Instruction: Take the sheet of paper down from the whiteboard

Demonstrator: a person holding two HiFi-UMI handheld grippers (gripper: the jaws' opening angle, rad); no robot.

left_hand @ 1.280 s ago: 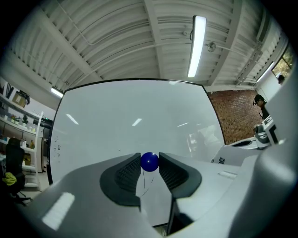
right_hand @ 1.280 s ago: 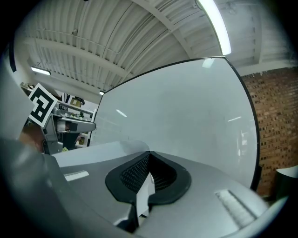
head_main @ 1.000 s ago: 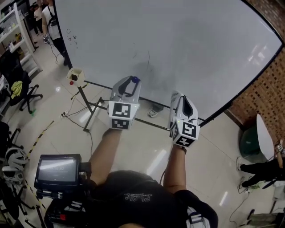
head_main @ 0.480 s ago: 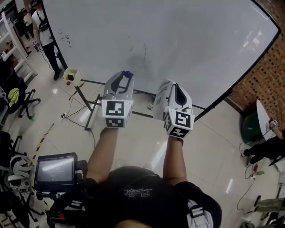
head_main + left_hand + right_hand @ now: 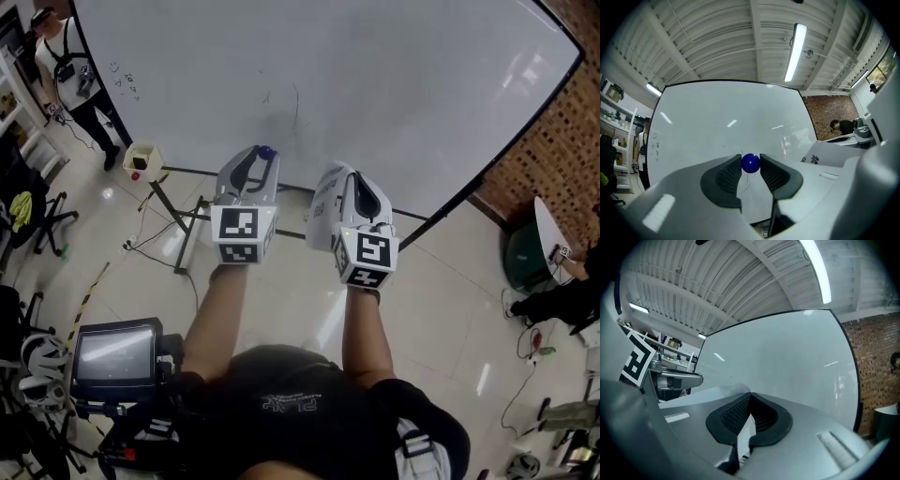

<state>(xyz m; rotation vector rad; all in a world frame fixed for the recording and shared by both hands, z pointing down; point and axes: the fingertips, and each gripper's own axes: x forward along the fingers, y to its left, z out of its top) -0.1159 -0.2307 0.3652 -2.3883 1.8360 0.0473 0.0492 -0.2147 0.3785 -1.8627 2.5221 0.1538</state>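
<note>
Sheet of paper (image 5: pixel 321 211) was off whiteboard (image 5: pixel 375 84), held near it in right gripper (image 5: pixel 750 401), fingers together on it | left gripper (image 5: pixel 751 165) fingers clamped blue magnet (image 5: pixel 750 162) | step: removal apparently done | next: likely setting both down

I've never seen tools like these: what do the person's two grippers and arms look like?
Both the left gripper and the right gripper are light grey plastic shells with black ribbed pads inside the tips. Each carries a cube of black-and-white square markers. The person wears a black short-sleeved T-shirt.
</note>
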